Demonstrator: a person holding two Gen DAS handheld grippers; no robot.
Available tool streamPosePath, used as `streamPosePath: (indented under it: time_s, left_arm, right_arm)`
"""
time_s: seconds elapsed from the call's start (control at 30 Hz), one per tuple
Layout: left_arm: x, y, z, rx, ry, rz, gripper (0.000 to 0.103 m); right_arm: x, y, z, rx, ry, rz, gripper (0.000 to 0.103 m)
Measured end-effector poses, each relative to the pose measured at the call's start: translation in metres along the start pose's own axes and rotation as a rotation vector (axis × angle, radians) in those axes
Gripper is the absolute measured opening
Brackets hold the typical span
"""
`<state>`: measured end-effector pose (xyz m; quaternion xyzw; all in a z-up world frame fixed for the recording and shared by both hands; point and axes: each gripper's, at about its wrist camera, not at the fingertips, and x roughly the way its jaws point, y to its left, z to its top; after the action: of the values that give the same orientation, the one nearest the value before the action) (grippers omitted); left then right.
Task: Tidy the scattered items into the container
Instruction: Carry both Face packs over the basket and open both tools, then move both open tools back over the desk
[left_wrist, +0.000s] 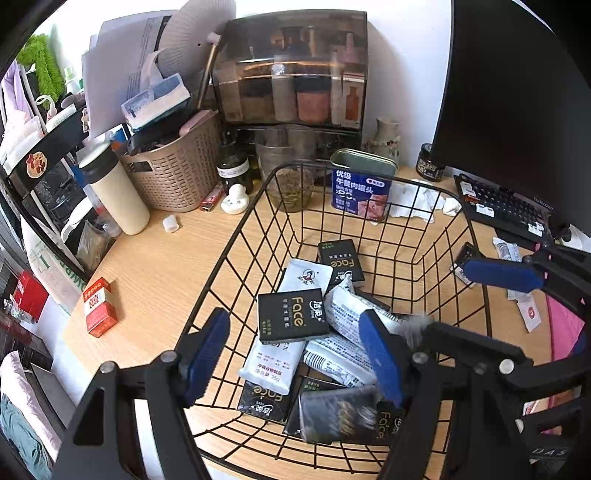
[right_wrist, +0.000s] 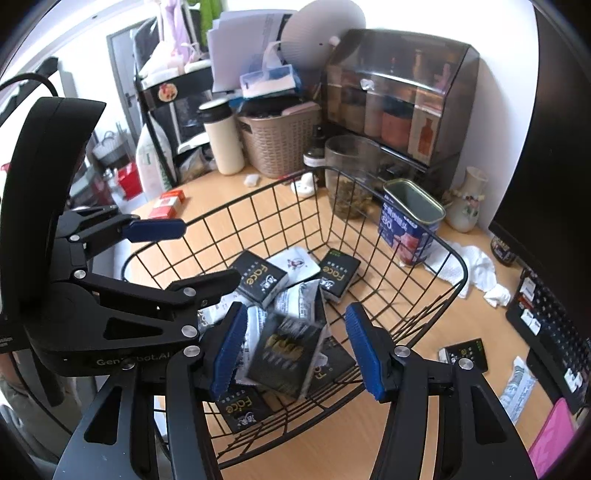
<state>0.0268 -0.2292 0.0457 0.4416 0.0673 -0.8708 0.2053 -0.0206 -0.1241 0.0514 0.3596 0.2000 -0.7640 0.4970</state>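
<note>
Left gripper (left_wrist: 295, 354): hangs above the near side of the wire basket (left_wrist: 229, 240), tilted down, jaws wide apart, grips nothing (only the pile far below shows between the blue pads).

Right gripper (right_wrist: 297, 349): hovers just beside the left one, over the same basket, jaws parted somewhat less. Frames a dark packet (right_wrist: 284, 350) between the pads, blurred, clear of both pads and so not clamped; cannot tell whether it already rests on the pile.

Basket: stands on the wooden desk (left_wrist: 155, 269) and holds a loose heap: black "Face" packs (left_wrist: 291, 314), white sachets (left_wrist: 306, 277) and crumpled white wrappers, overlapping at odd angles.

Outside the basket, to its right: lies one more black pack (right_wrist: 463, 354) flat on the desk, with a white sachet (right_wrist: 517, 384) near it. To the left, well apart: lies a red carton (left_wrist: 99, 306).

Behind the far rim: stands an open blue tin (left_wrist: 362, 184), with crumpled tissue (left_wrist: 417, 199) just beside it.
</note>
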Motion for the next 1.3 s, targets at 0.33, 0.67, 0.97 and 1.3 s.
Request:
streamPosePath:
  time_s: [0.33, 0.67, 0.97, 1.3]
  left_arm:
    - [-0.002, -0.002, 0.000, 0.003, 0.000, 0.000, 0.076]
    - [-0.034, -0.081, 0.013, 0.141, -0.059, -0.060, 0.076]
    - [-0.009, -0.207, 0.020, 0.307, -0.020, -0.209, 0.076]
    - [0.086, -0.255, 0.034, 0.318, 0.129, -0.216, 0.076]
  right_arm:
    - [-0.001, 0.001, 0.000, -0.001, 0.001, -0.004, 0.056]
    - [-0.070, -0.063, -0.027, 0.099, -0.069, -0.100, 0.056]
    - [-0.110, -0.162, -0.104, 0.288, -0.029, -0.231, 0.056]
    - [-0.071, -0.228, -0.153, 0.367, 0.086, -0.225, 0.056]
